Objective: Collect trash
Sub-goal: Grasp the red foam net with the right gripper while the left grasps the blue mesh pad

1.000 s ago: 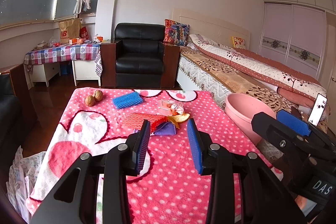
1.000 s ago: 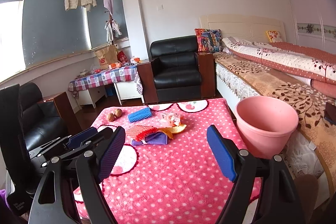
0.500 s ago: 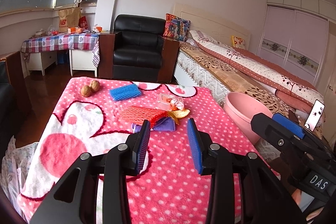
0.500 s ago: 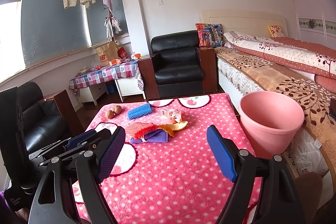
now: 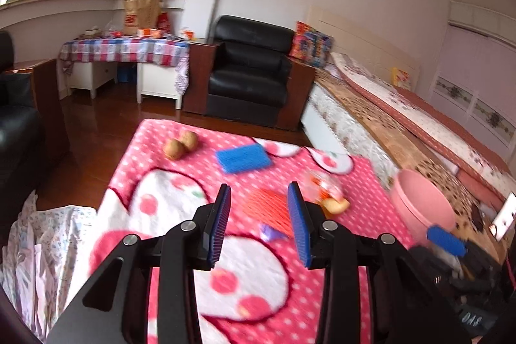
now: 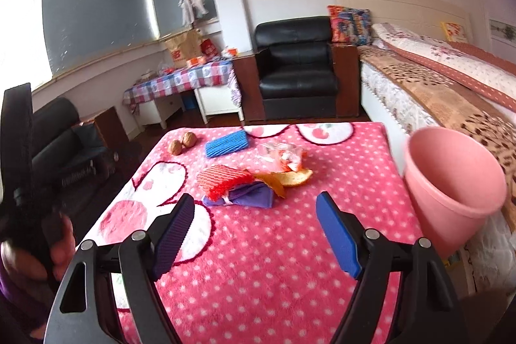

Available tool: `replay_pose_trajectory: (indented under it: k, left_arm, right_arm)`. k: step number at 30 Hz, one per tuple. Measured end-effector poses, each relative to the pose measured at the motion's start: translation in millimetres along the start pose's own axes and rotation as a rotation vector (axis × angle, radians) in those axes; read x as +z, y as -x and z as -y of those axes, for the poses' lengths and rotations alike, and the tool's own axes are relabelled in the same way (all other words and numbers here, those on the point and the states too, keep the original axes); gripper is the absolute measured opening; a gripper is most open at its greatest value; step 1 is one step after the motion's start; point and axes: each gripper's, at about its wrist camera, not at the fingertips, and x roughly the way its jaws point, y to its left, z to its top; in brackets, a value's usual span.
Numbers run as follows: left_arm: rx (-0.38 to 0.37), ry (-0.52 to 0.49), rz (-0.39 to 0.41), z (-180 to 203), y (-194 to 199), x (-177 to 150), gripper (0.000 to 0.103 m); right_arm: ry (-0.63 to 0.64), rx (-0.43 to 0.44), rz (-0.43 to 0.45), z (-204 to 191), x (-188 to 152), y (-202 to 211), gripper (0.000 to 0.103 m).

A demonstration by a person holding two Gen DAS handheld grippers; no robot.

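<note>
Hovering above the pink polka-dot blanket that covers the worktop, the left claw has its blue-padded fingers parted by a moderate gap with nothing between them and nothing touching them. The right claw is spread much wider, also empty, above the near part of the same blanket.

The trash lies in a loose cluster near the middle of the worktop: a red foam net resting partly on a purple wrapper, an orange peel just beside them, and a crumpled clear wrapper a little farther back. In the left wrist view the red foam net shows through the gap between the fingers, blurred. A blue foam net sits farther back, and two walnuts touch each other near the far left edge. A pink bin stands beside the right edge of the worktop, against the bed. A black armchair stands beyond the worktop.
</note>
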Motion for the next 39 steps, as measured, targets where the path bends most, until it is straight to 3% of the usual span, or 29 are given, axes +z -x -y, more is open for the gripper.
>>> replay_pose_trajectory:
  k: [3,6,10,13,18,21,23,25,31,39]
  left_arm:
    - [0.059,0.042,0.053,-17.5,-5.3,28.5,0.037]
    - [0.109,0.009,0.127,-22.5,-2.8,61.4,0.037]
    - [0.116,-0.035,0.163,-20.9,-4.7,92.8,0.037]
    - [0.08,-0.041,0.103,-19.2,-27.6,97.3,0.037]
    - [0.083,-0.081,-0.01,-18.6,-76.8,80.3,0.037]
    - [0.074,-0.09,-0.088,-22.8,-104.8,68.2,0.037]
    - [0.057,-0.113,-0.137,-20.8,-123.3,60.0,0.037]
    - [0.047,-0.139,-0.171,-17.2,-138.1,50.7,0.037]
    - [0.019,-0.149,-0.229,-9.4,-177.3,34.8,0.037]
    - [0.042,-0.212,-0.273,6.1,-213.2,22.3,0.037]
  right_arm:
    - [0.081,0.066,-0.037,-14.3,13.6,-29.4,0.071]
    - [0.165,0.126,-0.069,-30.6,24.7,-55.1,0.069]
    - [0.228,0.183,-0.142,-46.0,29.1,-91.7,0.067]
    - [0.245,0.193,-0.192,-49.9,26.8,-118.1,0.06]
    - [0.271,0.165,-0.243,-48.8,20.5,-156.1,0.052]
    - [0.292,0.133,-0.251,-45.0,14.0,-165.5,0.035]
    - [0.279,0.135,-0.239,-39.0,14.2,-162.7,0.016]
    - [0.217,0.173,-0.247,-27.3,15.7,-158.6,0.011]
    - [0.095,0.243,-0.233,-1.0,18.6,-128.5,0.009]
    - [0.043,0.187,-0.181,35.7,25.9,-95.3,0.009]
